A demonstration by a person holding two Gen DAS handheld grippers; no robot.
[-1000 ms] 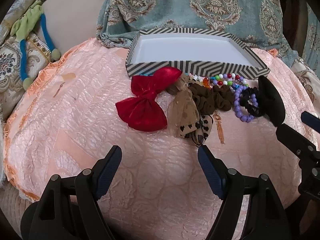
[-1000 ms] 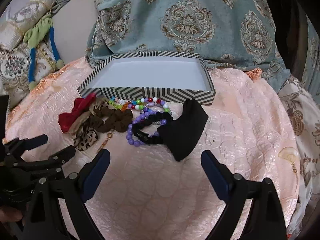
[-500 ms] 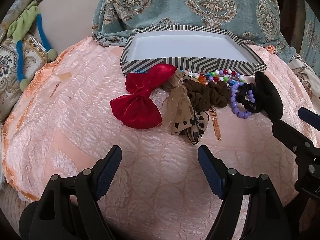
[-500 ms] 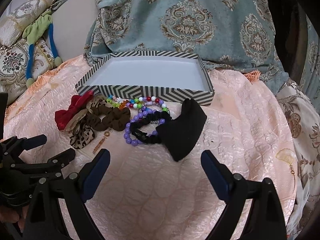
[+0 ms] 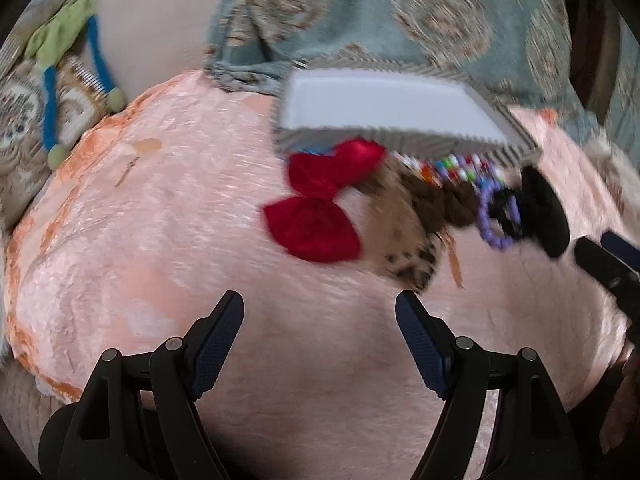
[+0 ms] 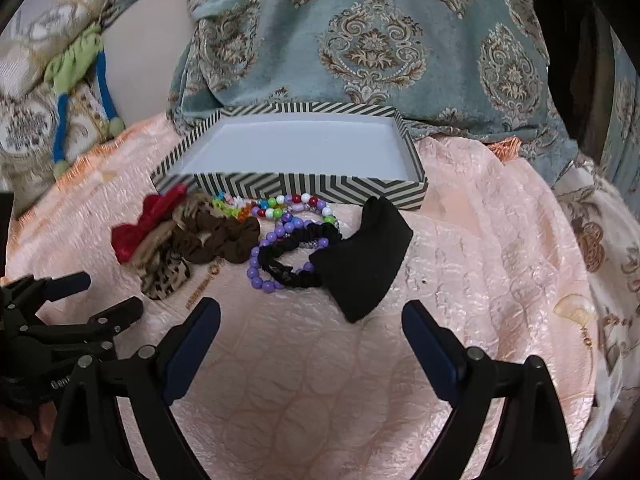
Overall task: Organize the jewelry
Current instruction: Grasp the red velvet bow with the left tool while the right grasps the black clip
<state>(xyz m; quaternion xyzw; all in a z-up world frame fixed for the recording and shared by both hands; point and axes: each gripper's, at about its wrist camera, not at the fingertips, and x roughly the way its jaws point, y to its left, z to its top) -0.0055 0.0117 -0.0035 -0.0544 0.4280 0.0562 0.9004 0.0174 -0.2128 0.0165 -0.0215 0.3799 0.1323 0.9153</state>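
Observation:
A black-and-white striped box point(image 6: 304, 190) with an empty white inside stands at the back of the pink quilted surface; it is blurred in the left wrist view point(image 5: 384, 136). In front of it lie a red bow point(image 5: 316, 216), a brown scrunchie point(image 6: 218, 238), a leopard bow point(image 6: 164, 276), coloured bead bracelets point(image 6: 280, 204), a purple bead bracelet point(image 6: 260, 268), a black scrunchie point(image 6: 296, 256) and a black cloth piece point(image 6: 364, 256). My left gripper point(image 5: 319, 318) is open and empty, short of the red bow. My right gripper point(image 6: 311, 326) is open and empty, just short of the black scrunchie.
A teal patterned cloth point(image 6: 372, 40) hangs behind the box. A green and blue tassel cord point(image 6: 76, 72) hangs at the far left on a patterned cushion. A small gold earring point(image 5: 126, 168) lies on the pink surface to the left.
The left wrist view is now blurred; the left gripper has swung left, so the pile sits further right in it. The right gripper has crept slightly closer to the pile.

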